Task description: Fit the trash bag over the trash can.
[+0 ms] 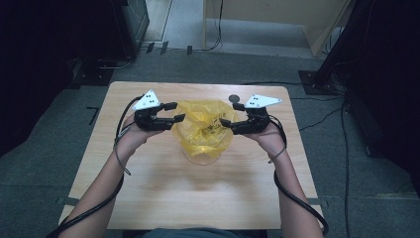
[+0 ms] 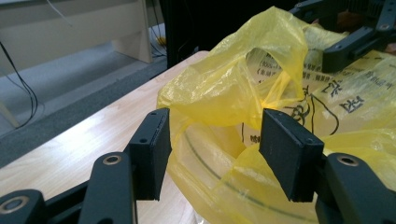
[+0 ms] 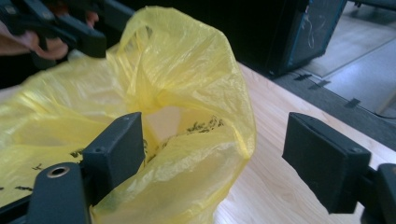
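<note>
- The worktop (image 1: 163,198) is pale wood, standing on grey floor; dark equipment stands at the room's edges.
- A crinkled yellow plastic bag (image 1: 204,128) with black print sits mid-worktop, draped in a clear round container (image 1: 200,157).
- The left hand-held gripper (image 1: 173,112) stands partly open, the bag's edge loose between its jaws.
- The right hand-held gripper (image 1: 231,115) is wide open beside the bag's rim, gripping nothing.

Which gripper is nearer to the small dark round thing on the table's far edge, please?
The right gripper, at the yellow bag's right side, sits just beside the dark round thing; the left gripper is across the bag.
</note>
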Motion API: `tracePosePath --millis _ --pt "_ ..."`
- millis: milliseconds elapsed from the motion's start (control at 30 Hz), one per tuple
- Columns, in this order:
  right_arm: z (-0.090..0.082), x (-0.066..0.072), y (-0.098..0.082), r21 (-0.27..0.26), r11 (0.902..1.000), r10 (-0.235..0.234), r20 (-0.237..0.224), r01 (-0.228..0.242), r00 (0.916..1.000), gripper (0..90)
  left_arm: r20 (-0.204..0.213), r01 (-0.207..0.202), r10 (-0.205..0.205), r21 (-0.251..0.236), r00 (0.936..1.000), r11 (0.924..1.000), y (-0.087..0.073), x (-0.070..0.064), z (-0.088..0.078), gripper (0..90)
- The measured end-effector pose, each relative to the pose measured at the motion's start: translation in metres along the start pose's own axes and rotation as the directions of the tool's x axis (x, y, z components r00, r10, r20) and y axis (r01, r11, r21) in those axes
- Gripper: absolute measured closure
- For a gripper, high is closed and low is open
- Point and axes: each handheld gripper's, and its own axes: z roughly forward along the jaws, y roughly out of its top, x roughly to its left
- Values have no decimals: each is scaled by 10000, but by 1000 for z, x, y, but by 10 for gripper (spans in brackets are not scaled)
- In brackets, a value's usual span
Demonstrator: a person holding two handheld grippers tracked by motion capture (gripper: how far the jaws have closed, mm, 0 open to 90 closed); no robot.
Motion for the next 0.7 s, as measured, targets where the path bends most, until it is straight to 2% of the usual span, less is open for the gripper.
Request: tracePosePath --millis 100,133,167,267,367,500,567,633,700 --pt "0 0 3 -206 9993 322 -152 -325 9994 169 26 -46 46 -17 10000 10000 2 -2 1 420" --pt "7 1 1 -23 9982 596 -377 -597 9975 160 71 -43 43 25 10000 10000 2 -4 2 419" --pt "7 1 1 -23 9982 596 -377 -597 9975 160 92 -91 90 86 9999 9999 2 -4 3 419" --pt "18 4 -4 340 9986 416 -185 -409 9990 161 68 -205 202 354 9998 9992 -1 -6 6 422" --pt "22 4 -5 165 9986 499 125 -501 9987 162 57 -244 242 430 9997 9988 -1 -5 7 422" --pt "15 5 3 -156 9993 342 387 -336 9987 174 -64 -259 261 267 9996 9993 2 -5 3 419" --pt "6 6 9 -438 9987 270 433 -251 9987 175 -122 -281 283 183 9995 9994 4 -4 0 416" --pt "3 7 11 -489 9985 272 438 -250 9987 179 -148 -308 309 108 9994 9995 6 -3 -2 415" --pt "-1 8 15 -541 9985 89 417 -66 9991 254 -227 -375 376 30 9990 9993 8 -3 -2 414"
